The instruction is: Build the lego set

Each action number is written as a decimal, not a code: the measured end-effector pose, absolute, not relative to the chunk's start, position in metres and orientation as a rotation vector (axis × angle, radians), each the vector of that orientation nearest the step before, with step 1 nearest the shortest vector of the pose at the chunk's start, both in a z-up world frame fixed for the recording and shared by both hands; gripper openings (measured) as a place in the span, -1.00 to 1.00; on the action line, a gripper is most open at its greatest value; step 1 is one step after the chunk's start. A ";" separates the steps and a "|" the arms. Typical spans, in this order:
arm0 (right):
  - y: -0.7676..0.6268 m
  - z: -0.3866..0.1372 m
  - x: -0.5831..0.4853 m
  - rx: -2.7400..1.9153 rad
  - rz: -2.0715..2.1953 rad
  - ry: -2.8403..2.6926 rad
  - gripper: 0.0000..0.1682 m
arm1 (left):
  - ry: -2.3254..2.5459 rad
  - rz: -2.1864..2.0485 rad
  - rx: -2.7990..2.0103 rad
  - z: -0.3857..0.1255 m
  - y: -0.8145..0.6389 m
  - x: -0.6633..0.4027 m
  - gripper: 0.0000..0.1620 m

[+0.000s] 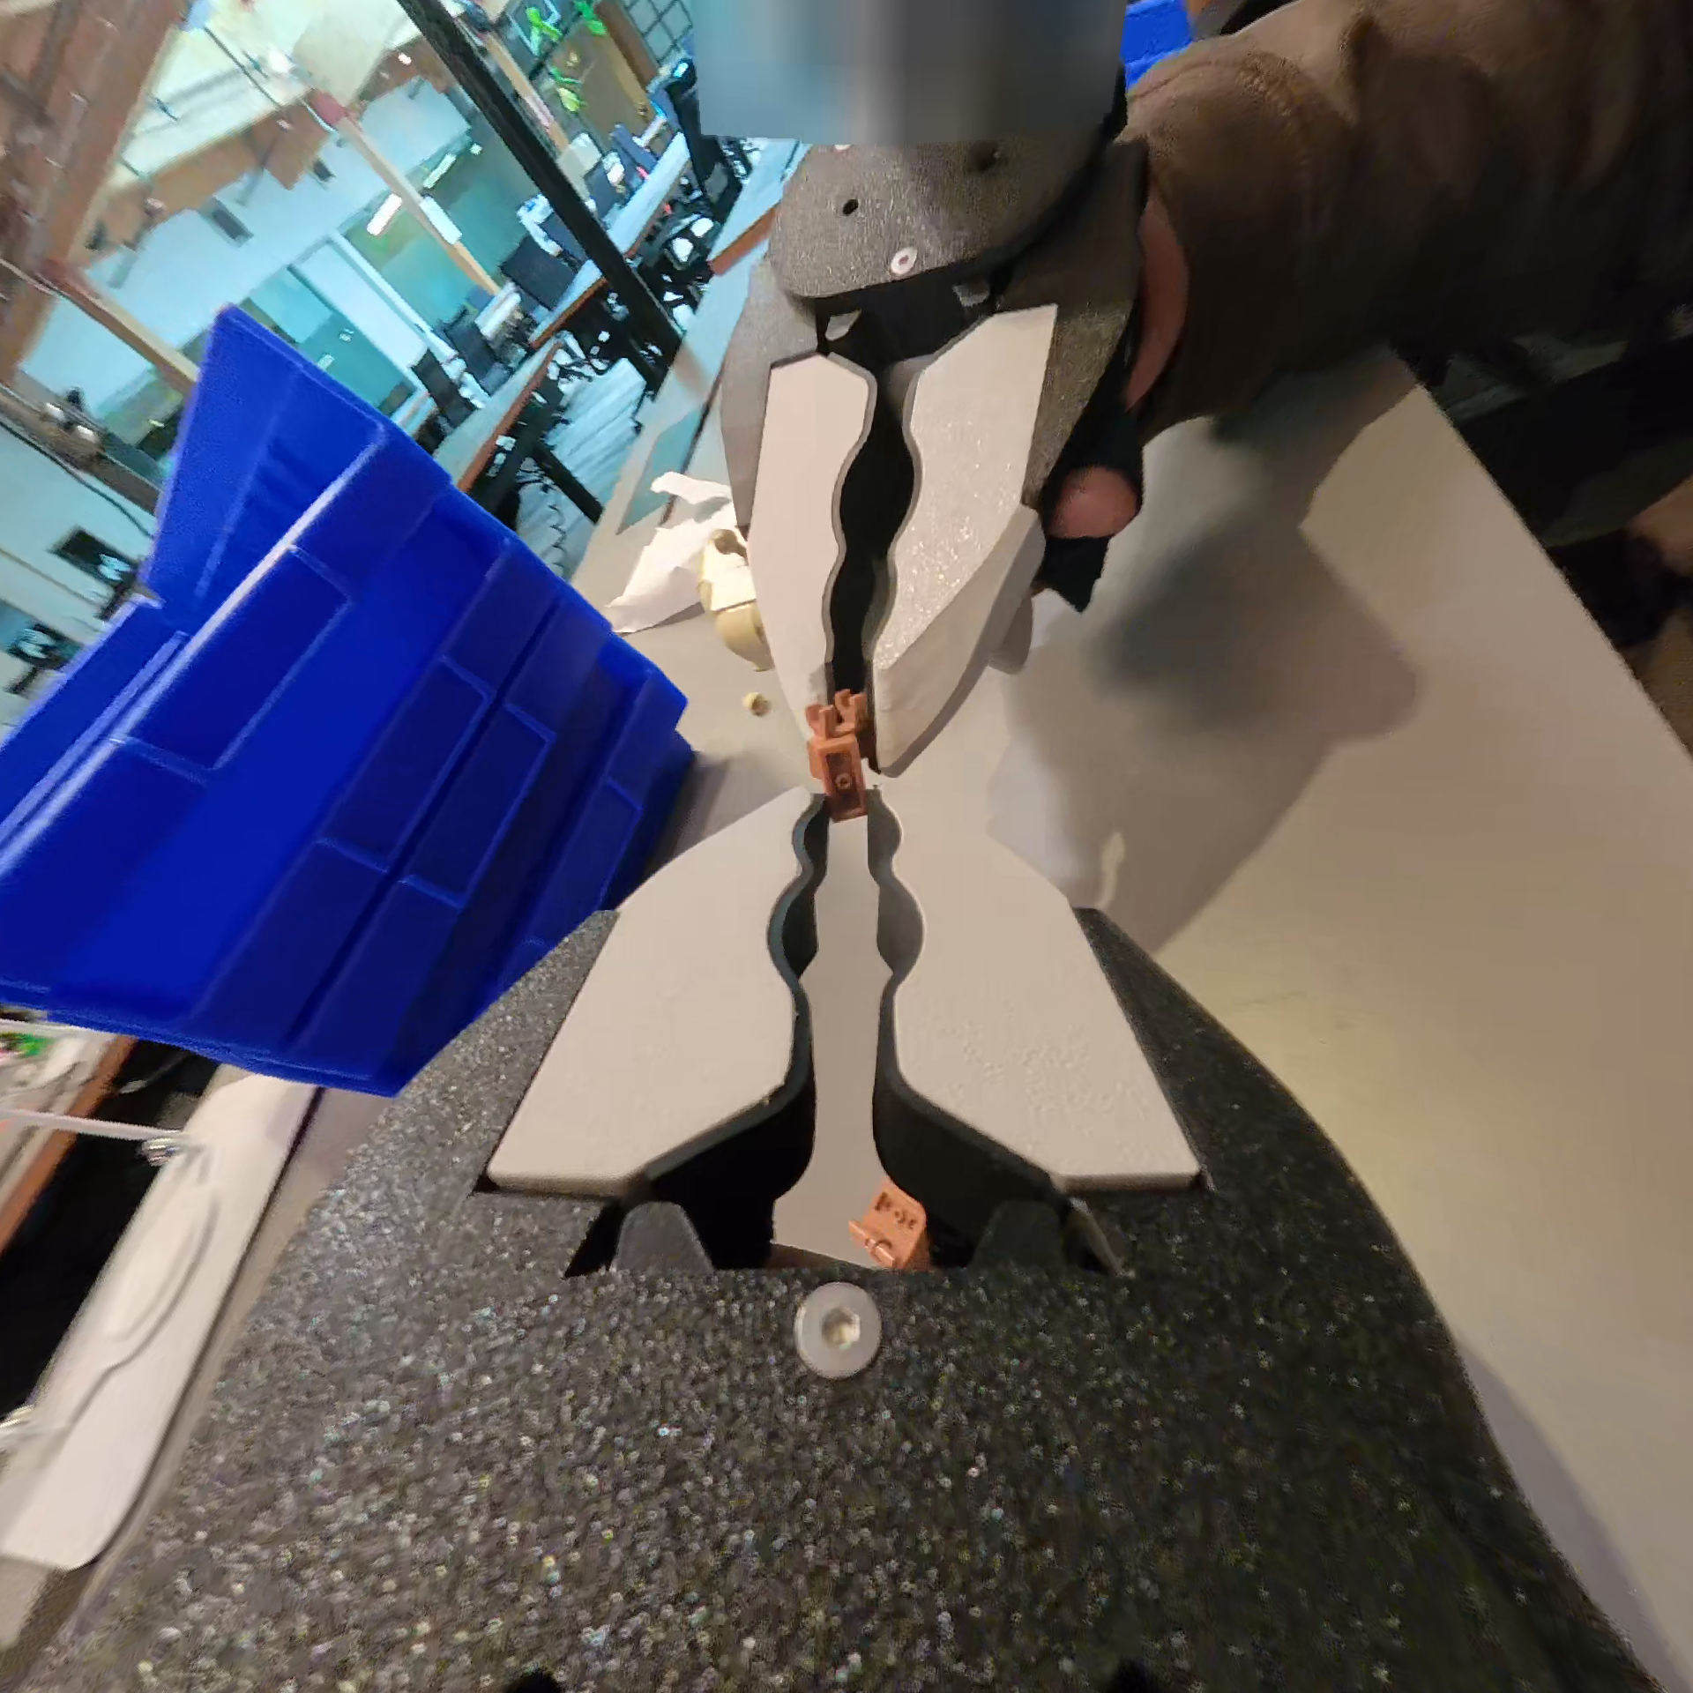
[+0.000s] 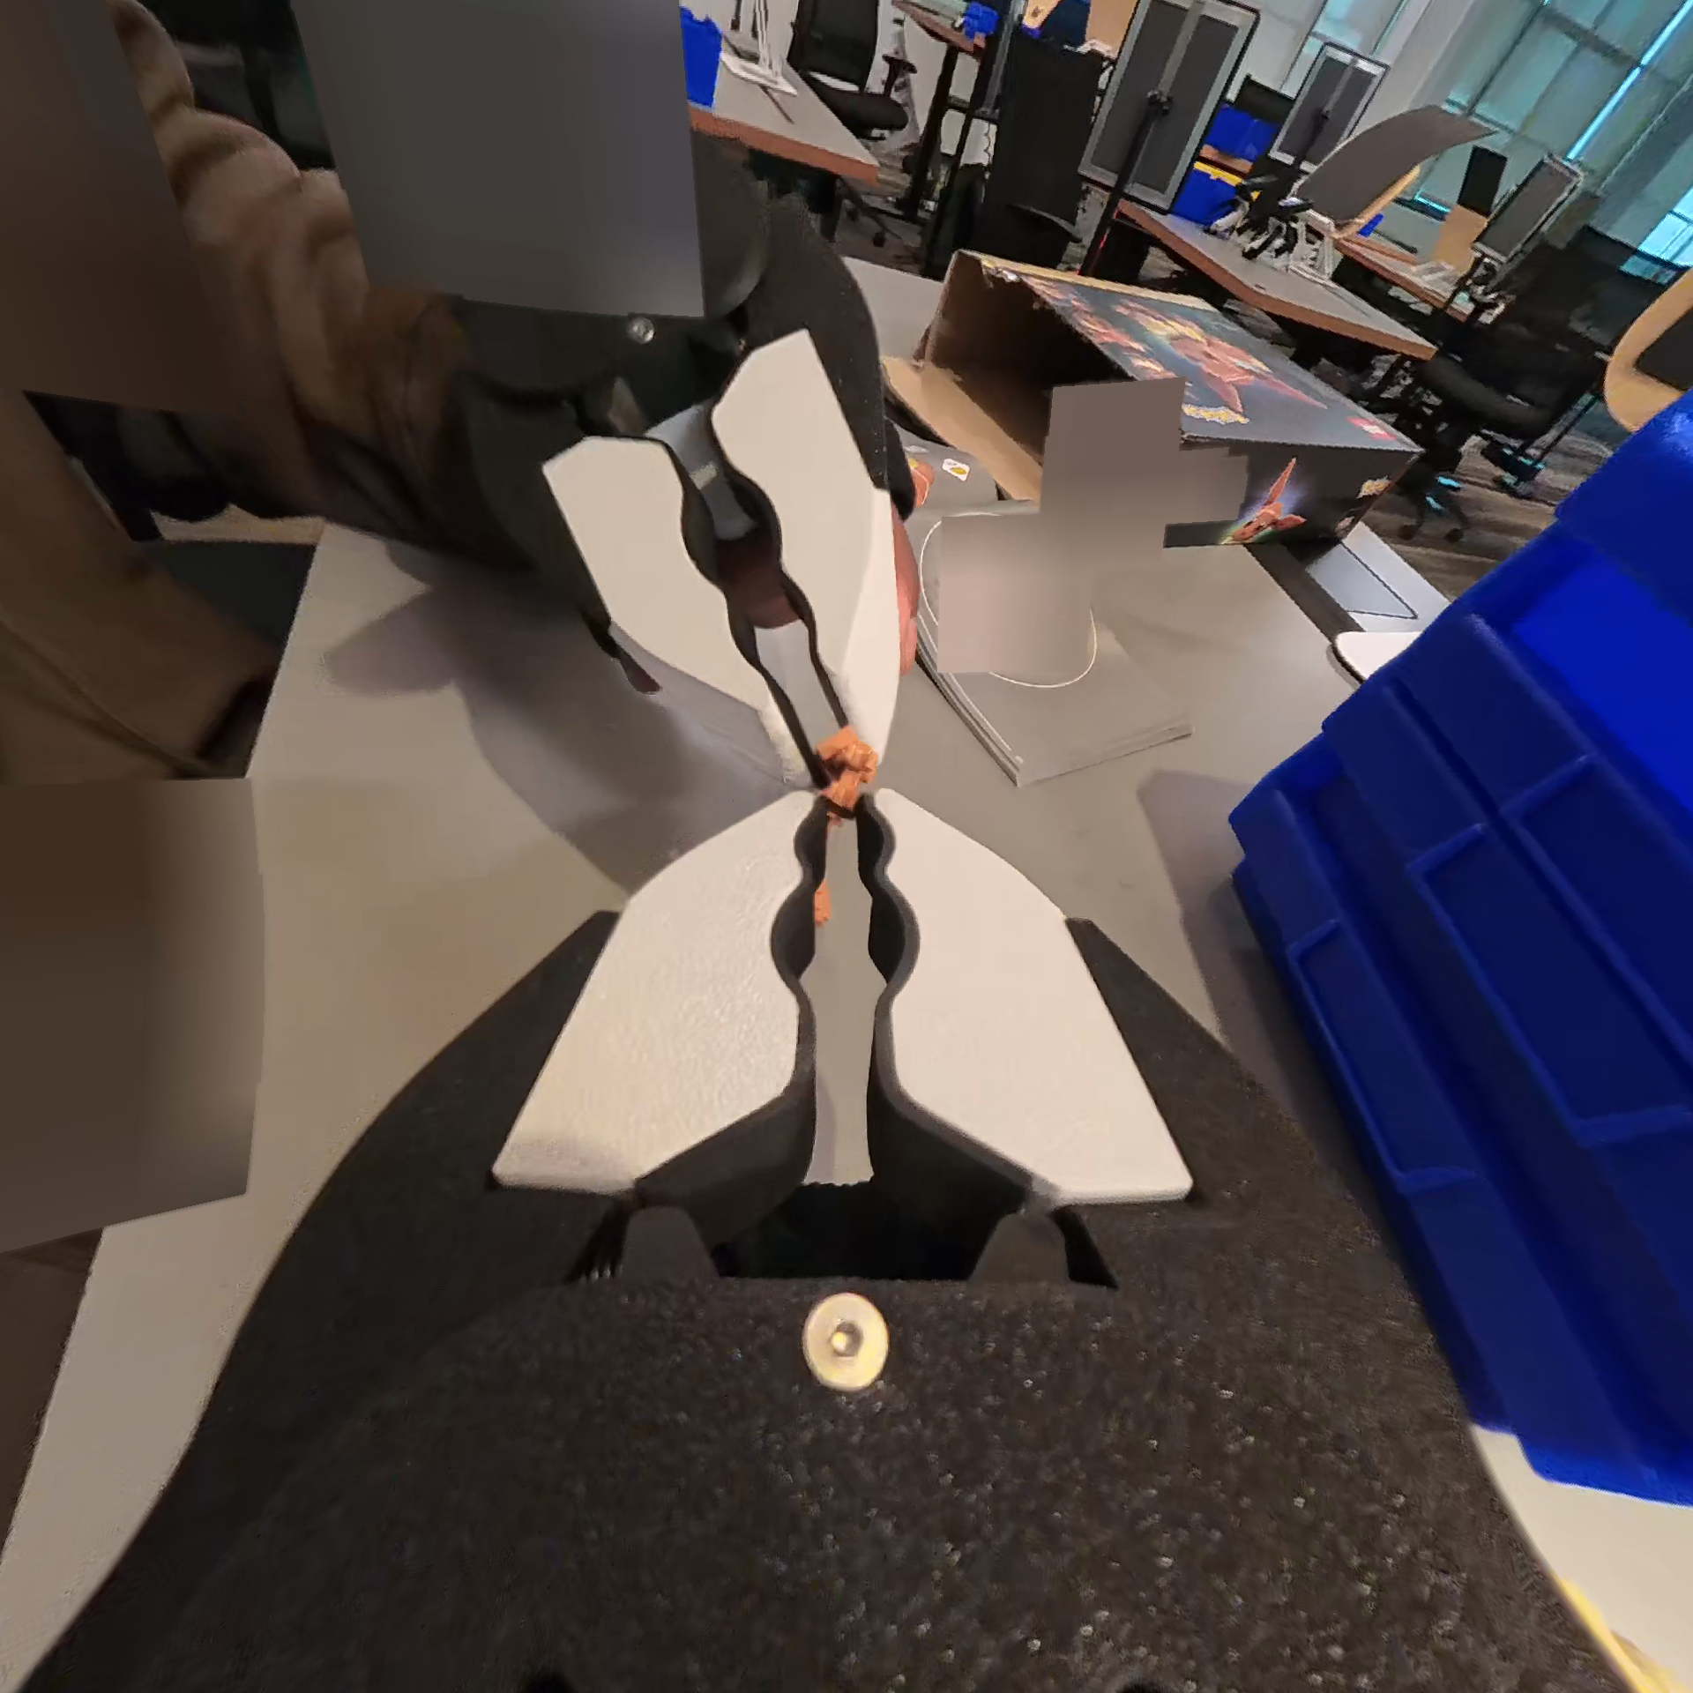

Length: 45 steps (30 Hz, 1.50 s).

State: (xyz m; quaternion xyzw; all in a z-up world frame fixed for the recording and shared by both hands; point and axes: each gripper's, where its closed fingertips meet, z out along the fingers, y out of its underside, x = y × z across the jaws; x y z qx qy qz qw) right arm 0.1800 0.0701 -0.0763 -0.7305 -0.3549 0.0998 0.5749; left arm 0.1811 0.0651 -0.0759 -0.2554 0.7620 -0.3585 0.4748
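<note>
The brown lego pieces (image 1: 841,768) meet tip to tip. In the left wrist view, our left gripper (image 1: 847,806) clenches one and the right gripper (image 1: 847,710) clenches another, just right of the blue bin (image 1: 302,779). In the right wrist view, our right gripper (image 2: 843,806) pinches its piece against the left one, left of the bin. We judge the build is hardly begun; one more brown piece (image 1: 887,1237) waits on the table (image 1: 1328,916).

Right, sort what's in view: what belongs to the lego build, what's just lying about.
In the job:
left gripper
right gripper
brown lego pieces pinched between both sets of jaws
loose brown piece
lego box
booklet

Lying about:
blue bins
crumpled paper
</note>
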 end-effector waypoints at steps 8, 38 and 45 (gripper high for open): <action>0.074 -0.070 0.190 -1.706 0.209 -0.794 -0.92 | 1.855 -1.139 -0.732 -0.069 0.065 0.178 -0.90; 0.130 0.052 0.277 -1.534 -0.551 -0.633 -0.80 | 1.445 -1.884 -1.062 -0.021 0.101 0.170 -0.90; 0.101 -0.025 0.202 -1.353 -0.673 -1.024 -0.81 | 1.406 -2.128 -1.064 -0.016 0.087 0.171 -0.90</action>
